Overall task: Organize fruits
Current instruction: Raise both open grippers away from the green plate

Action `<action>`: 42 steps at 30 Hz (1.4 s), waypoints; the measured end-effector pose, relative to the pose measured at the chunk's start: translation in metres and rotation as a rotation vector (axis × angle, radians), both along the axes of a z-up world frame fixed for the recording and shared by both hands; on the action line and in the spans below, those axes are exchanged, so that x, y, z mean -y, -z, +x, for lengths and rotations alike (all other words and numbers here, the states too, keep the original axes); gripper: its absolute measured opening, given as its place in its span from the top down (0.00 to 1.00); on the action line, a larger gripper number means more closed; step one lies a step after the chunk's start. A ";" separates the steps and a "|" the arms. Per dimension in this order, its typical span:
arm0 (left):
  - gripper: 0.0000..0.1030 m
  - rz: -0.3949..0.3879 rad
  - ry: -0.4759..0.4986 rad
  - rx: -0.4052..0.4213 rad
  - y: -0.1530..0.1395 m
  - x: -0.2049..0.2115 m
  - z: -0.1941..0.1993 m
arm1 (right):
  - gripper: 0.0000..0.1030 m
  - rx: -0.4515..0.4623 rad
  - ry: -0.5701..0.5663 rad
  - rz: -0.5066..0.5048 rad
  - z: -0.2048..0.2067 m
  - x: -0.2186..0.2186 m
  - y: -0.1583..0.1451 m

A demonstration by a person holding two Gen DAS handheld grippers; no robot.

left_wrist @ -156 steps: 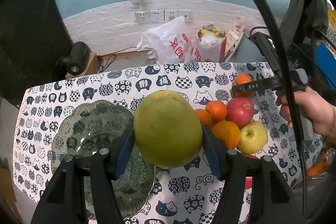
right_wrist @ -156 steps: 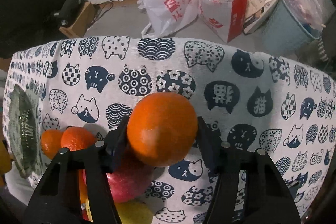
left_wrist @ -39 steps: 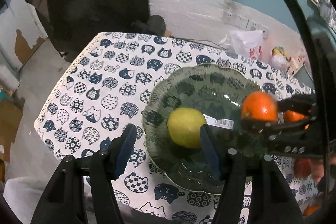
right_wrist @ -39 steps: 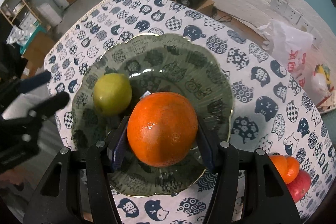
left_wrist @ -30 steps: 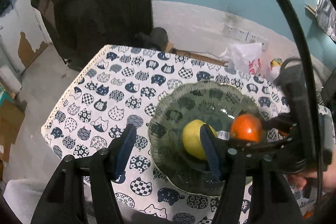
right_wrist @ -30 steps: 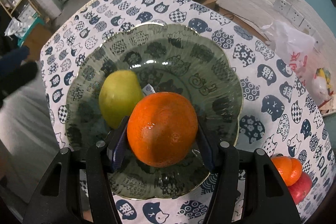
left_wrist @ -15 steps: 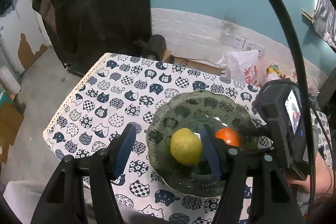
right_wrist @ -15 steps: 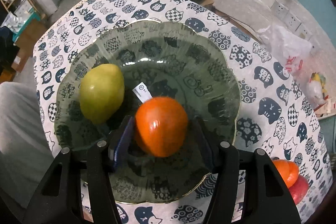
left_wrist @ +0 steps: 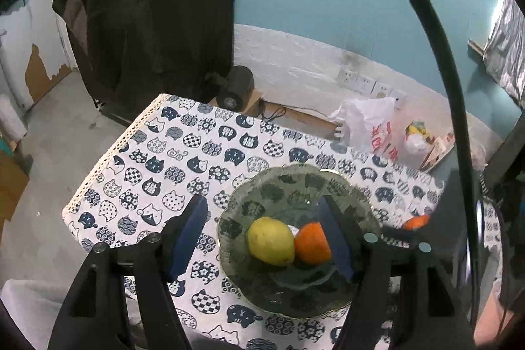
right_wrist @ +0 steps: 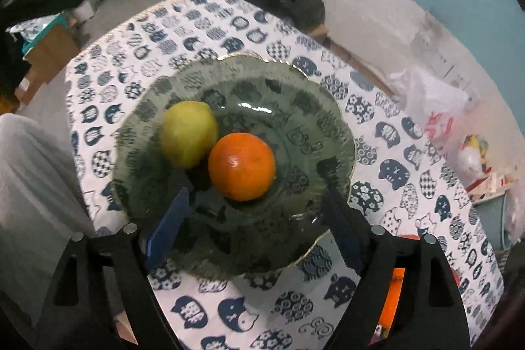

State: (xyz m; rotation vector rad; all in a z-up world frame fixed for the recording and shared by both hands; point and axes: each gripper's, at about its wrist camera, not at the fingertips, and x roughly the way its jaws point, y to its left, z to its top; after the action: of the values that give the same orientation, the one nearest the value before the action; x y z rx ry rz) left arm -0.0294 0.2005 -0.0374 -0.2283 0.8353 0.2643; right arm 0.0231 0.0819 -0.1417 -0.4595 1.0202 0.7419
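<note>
A green glass plate (left_wrist: 282,179) (right_wrist: 315,107) sits on the cat-print tablecloth (left_wrist: 170,159). In it lie a yellow-green pear (left_wrist: 270,241) (right_wrist: 189,133) and an orange (left_wrist: 310,243) (right_wrist: 242,166), touching side by side. My left gripper (left_wrist: 264,240) is open and empty, held high above the plate. My right gripper (right_wrist: 254,227) is open and empty, just above the plate's near rim, behind the orange. More orange fruit (right_wrist: 392,284) shows behind the right gripper's fingers, and one orange (left_wrist: 416,221) lies right of the plate.
The table's left edge has a lace trim (left_wrist: 108,153), with bare floor (left_wrist: 59,133) beyond. A white plastic bag (left_wrist: 367,123) and a black cylinder (left_wrist: 236,86) lie by the back wall. A dark cloth (left_wrist: 157,5) hangs at the back.
My right gripper has let go of the orange, which now rests in the plate against the pear, and has pulled back. My left gripper has risen higher, empty.
</note>
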 end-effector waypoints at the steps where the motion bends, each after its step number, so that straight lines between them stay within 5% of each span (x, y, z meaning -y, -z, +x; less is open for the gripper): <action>1: 0.31 -0.003 0.000 0.004 -0.003 0.000 0.001 | 0.19 0.001 -0.009 0.007 -0.005 0.001 -0.003; 18: 0.29 0.082 0.066 0.019 -0.018 0.034 0.010 | 0.19 -0.069 -0.133 0.112 -0.071 0.024 -0.028; 26: 0.25 0.189 0.136 0.031 -0.019 0.060 0.014 | 0.19 -0.125 -0.166 0.203 -0.080 0.051 -0.054; 31: 0.22 0.356 0.184 0.031 -0.014 0.084 0.013 | 0.19 -0.117 -0.138 0.232 -0.077 0.063 -0.068; 34: 0.22 0.438 0.195 0.014 -0.007 0.092 0.015 | 0.19 -0.090 -0.134 0.219 -0.078 0.066 -0.076; 42: 0.22 0.446 0.098 -0.020 0.002 0.082 0.035 | 0.19 -0.027 -0.196 0.117 -0.101 0.066 -0.071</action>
State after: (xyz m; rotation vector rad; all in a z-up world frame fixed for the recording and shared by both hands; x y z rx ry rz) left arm 0.0057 0.1184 -0.0398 0.2322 0.7842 0.3532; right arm -0.0783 0.0159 -0.0710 -0.4535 0.9596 0.9803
